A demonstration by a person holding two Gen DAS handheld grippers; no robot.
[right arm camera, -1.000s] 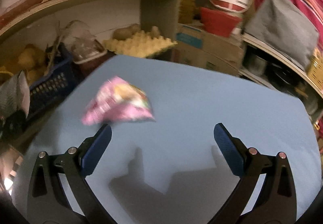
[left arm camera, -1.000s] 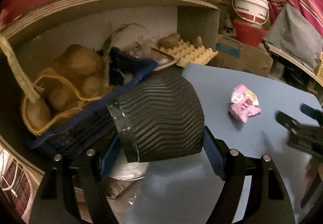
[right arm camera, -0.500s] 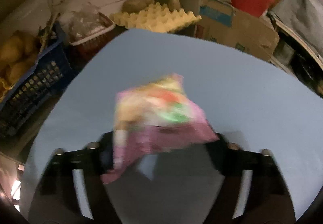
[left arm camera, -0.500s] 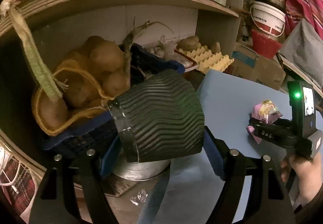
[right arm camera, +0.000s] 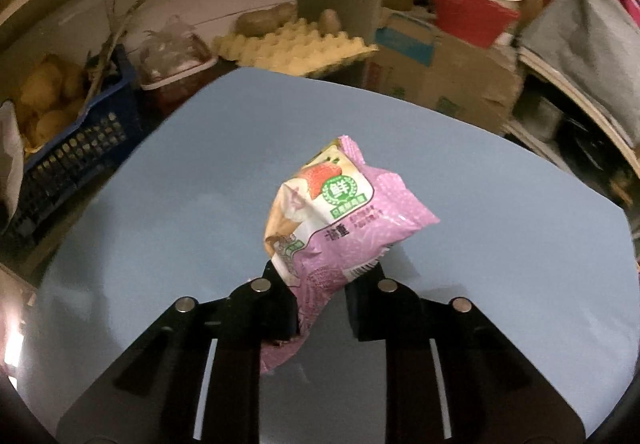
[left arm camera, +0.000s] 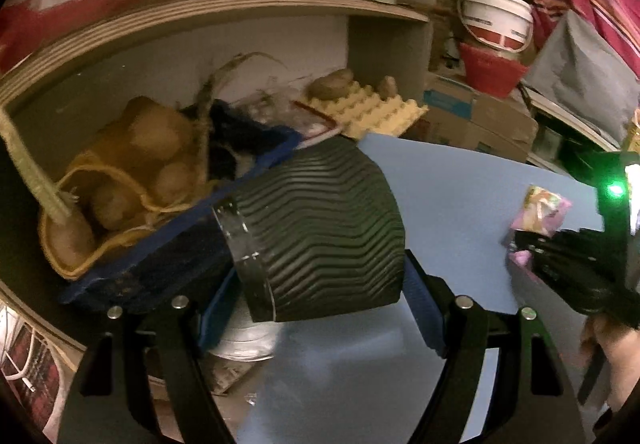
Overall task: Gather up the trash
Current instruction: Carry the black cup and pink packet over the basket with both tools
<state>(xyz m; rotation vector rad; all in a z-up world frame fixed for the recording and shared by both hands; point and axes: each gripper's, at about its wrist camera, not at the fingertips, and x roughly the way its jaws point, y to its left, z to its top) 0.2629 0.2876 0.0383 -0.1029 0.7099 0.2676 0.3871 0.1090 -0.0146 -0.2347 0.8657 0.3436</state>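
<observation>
Above matte blue table (right arm camera: 200,203), right gripper (right arm camera: 322,290) pinches crinkled pink wrapper (right arm camera: 340,219); left gripper (left arm camera: 320,300) clamps ribbed black bin (left arm camera: 320,228).

The pink snack wrapper (right arm camera: 340,219) bears a green seal reading "鲜".

The right gripper (right arm camera: 322,296) pinches a crumpled pink snack wrapper (right arm camera: 336,219) above the blue tabletop (right arm camera: 500,203).
</observation>
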